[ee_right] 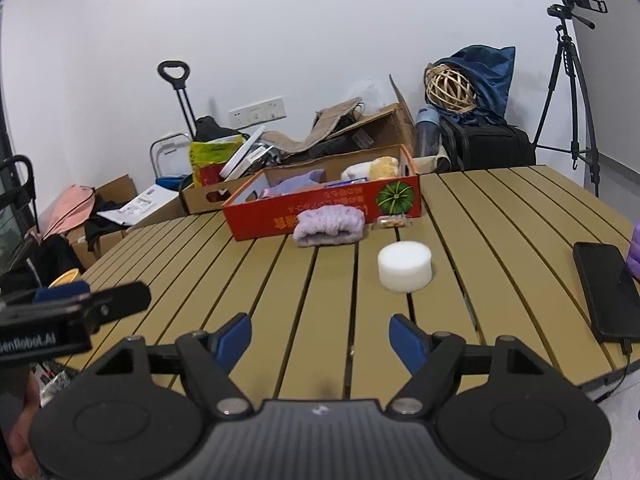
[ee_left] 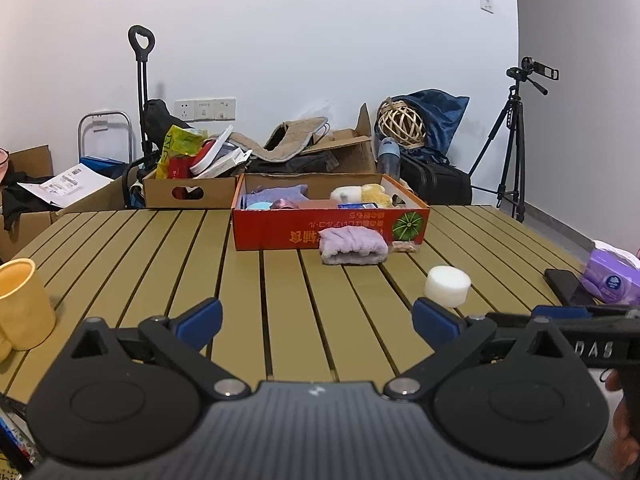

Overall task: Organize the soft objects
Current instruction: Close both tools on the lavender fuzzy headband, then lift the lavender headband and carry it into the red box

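while both grippers hang low over the near edge of the slatted desk [ee_left: 280,280], nothing is held: the left gripper [ee_left: 318,318] has its jaws spread wide with only bare slats between them, and the right gripper [ee_right: 320,338] has its jaws parted and empty too. 2 soft things lie loose on the desk: a white foam cylinder [ee_right: 405,266] standing upright ahead of the right gripper, and a lilac knitted piece [ee_right: 329,231] further back, lying against the front wall of the red cardboard box [ee_right: 320,216], which already holds several soft items. the step in hand looks like reaching for the foam cylinder, and the right gripper is best placed for it. to do it well, come in straight so the jaws straddle its round side, squeeze lightly since foam gives, then lift clear of the box wall before dropping it in. a small snack packet [ee_right: 391,222] lies beside the lilac piece, a black phone [ee_right: 606,292] with its cable lies at the right edge, and a yellow cup [ee_left: 22,302] stands at the left; none blocks the path.
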A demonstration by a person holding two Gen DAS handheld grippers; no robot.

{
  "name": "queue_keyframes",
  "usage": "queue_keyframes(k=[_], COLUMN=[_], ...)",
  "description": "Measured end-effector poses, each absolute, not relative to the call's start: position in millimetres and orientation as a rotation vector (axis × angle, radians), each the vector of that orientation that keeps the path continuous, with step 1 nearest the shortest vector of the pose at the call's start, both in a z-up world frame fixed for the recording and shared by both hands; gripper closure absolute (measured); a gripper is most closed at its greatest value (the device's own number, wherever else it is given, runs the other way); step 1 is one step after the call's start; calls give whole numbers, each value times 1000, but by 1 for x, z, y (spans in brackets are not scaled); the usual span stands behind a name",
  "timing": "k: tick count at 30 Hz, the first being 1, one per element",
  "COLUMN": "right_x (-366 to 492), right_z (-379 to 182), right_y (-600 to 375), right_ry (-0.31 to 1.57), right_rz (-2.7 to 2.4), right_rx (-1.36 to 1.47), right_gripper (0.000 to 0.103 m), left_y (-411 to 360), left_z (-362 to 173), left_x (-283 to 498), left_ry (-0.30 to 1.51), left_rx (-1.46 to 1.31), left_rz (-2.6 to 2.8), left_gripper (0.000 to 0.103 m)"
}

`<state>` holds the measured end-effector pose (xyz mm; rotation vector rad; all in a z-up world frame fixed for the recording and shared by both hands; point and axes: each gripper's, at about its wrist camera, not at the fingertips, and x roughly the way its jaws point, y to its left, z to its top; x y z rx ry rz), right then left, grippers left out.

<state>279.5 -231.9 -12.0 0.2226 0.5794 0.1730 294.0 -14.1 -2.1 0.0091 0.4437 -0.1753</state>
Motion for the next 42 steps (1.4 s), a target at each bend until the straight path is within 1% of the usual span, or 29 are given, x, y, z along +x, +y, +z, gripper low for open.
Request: queue_keyframes(k=[3,8,10,12,14,15,16,18,19,20,21,22,23,24,25,27,28,29,30,32,37,40,42], right_x=[303,361,392,425,458,474,488,516,528,539,550,560,567,573,579,583,585,586,586,585,579,570,556], right_z=[-10,-11,-15,-22,-33,-38,-43,-54,-58,-62,-67,-73,-77,-82,-88,-96,-97,-96,-95,-93,-91,-83,-75], right_y=[-237,-240,-241,-246,-251,-252,-252,-252,-251,-251,-250,-249,-249,-248,-247,-244,-242,-240,-239,-239,-243,-241,-241], right_ry=[574,573,581,608,633,644,655,677,683,688,694,701,708,716,727,735,732,729,725,723,713,710,697], right_rz=[160,162,163,164,154,143,133,114,112,111,115,123,132,149,162,156,155,157,160,167,187,205,217], right_rx=[232,246,265,322,401,427,447,490,504,517,530,538,548,563,575,573,567,558,546,530,530,514,510], right_gripper=[28,28,28,28,32,33,36,42,45,46,46,48,55,60,69,73,75,77,79,84,89,99,99], left_y=[-17,-26,-29,-30,-30,-32,-35,-41,-43,-43,-42,-39,-37,-37,-36,-37,-37,-38,-39,-40,-43,-41,-37], left_z=[-5,-10,-14,-22,-32,-34,-36,-40,-44,-47,-53,-59,-66,-71,-76,-82,-85,-87,-87,-86,-81,-69,-57], left_x=[316,379,413,451,488,503,519,542,554,563,571,577,582,586,589,590,591,592,591,591,585,574,561], left_ry=[448,476,512,593,654,662,654,647,660,667,673,683,697,714,725,728,736,742,739,735,721,700,696], left_rx=[10,-29,-67,-121,-175,-184,-177,-169,-180,-205,-239,-280,-313,-332,-341,-345,-345,-345,-336,-314,-298,-295,-305], left_rz=[-174,-170,-171,-168,-157,-151,-153,-156,-147,-142,-144,-156,-170,-180,-199,-225,-241,-267,-271,-273,-281,-286,-299], left_gripper=[0,0,0,0,0,0,1,6,15,25,31,39,45,47,51,60,73,82,82,85,88,89,89])
